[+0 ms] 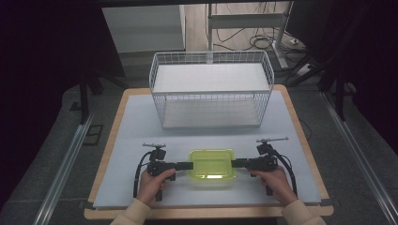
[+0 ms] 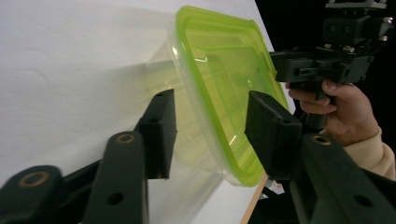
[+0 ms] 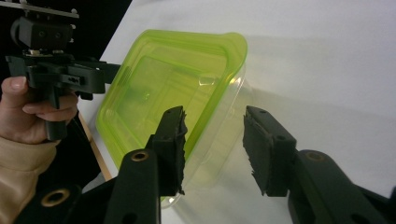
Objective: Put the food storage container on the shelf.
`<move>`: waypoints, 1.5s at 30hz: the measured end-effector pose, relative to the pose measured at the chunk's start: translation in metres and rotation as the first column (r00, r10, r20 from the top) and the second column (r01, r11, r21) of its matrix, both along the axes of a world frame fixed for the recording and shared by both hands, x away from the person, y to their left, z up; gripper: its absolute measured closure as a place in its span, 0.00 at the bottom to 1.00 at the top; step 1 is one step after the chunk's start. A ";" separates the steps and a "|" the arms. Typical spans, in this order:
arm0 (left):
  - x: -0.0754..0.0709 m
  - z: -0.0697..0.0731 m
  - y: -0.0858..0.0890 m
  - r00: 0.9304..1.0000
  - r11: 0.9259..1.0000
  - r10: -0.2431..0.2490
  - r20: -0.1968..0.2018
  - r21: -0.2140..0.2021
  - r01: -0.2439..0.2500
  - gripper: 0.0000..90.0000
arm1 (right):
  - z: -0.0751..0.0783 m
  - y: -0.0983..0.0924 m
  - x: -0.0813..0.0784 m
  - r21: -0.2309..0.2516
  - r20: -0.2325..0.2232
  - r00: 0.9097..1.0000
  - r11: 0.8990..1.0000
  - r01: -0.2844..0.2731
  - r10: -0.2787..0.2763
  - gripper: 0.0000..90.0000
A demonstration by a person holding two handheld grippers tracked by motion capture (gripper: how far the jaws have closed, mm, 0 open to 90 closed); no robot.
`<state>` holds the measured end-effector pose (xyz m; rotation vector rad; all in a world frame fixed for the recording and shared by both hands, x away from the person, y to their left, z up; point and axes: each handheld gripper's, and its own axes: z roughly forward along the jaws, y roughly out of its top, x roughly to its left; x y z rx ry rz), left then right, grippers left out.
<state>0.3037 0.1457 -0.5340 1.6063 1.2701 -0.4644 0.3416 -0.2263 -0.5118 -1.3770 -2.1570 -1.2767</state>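
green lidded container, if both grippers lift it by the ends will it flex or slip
The container looks thin, clear plastic and empty, so probably light and somewhat flexible. Its smooth rim may slip between the open left gripper and right gripper. Its low, flat shape makes tipping unlikely.

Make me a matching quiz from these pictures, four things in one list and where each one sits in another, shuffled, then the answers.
Things:
1. wire basket
2. green-lidded container
3. left claw
4. right claw

Places:
A. at the container's left end, jaws open astride its rim
B. far half of the table, behind the container
C. at the container's right end, jaws open astride its rim
D. near edge of the table, between the two hands

Pairs: 1-B, 2-D, 3-A, 4-C
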 end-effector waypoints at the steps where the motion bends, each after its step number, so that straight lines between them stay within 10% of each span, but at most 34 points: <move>1: 0.000 0.000 -0.002 1.000 1.000 -0.005 -0.001 -0.001 0.005 0.61 | -0.001 0.000 0.000 0.008 -0.003 1.000 1.000 0.001 -0.001 0.66; 27: -0.005 -0.001 -0.001 1.000 1.000 -0.009 -0.010 -0.025 0.009 0.87 | -0.002 -0.001 -0.001 0.100 -0.085 0.996 0.995 0.020 -0.011 0.87; 45: -0.012 0.015 -0.001 0.999 1.000 -0.008 0.044 -0.029 0.009 0.91 | 0.012 -0.004 -0.005 0.122 -0.044 0.999 0.992 0.029 -0.024 0.90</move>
